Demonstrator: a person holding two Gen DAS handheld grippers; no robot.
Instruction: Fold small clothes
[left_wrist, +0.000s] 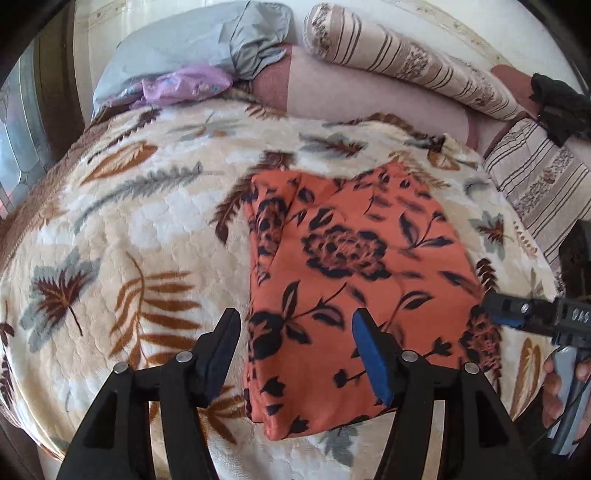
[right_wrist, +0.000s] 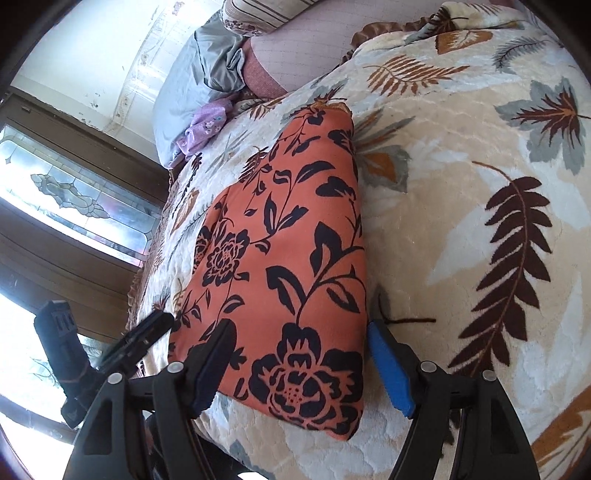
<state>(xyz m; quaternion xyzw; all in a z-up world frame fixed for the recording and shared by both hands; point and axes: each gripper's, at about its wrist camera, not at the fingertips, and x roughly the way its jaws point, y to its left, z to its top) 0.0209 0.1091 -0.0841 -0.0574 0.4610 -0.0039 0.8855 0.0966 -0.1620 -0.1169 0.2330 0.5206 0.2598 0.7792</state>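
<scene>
An orange garment with black flowers (left_wrist: 347, 280) lies folded into a rectangle on the leaf-patterned blanket (left_wrist: 129, 221). My left gripper (left_wrist: 295, 354) is open and empty, hovering over the garment's near left edge. My right gripper (right_wrist: 299, 365) is open and empty, its jaws straddling the garment's (right_wrist: 280, 258) near corner. In the left wrist view the right gripper (left_wrist: 517, 314) shows at the garment's right edge. In the right wrist view the left gripper (right_wrist: 144, 339) shows at the garment's far-left side.
A grey pillow (left_wrist: 192, 48) and a crumpled purple cloth (left_wrist: 184, 85) lie at the head of the bed. Striped bolsters (left_wrist: 406, 62) and a black cloth (left_wrist: 561, 107) lie at the back right. A window (right_wrist: 74, 199) stands beside the bed.
</scene>
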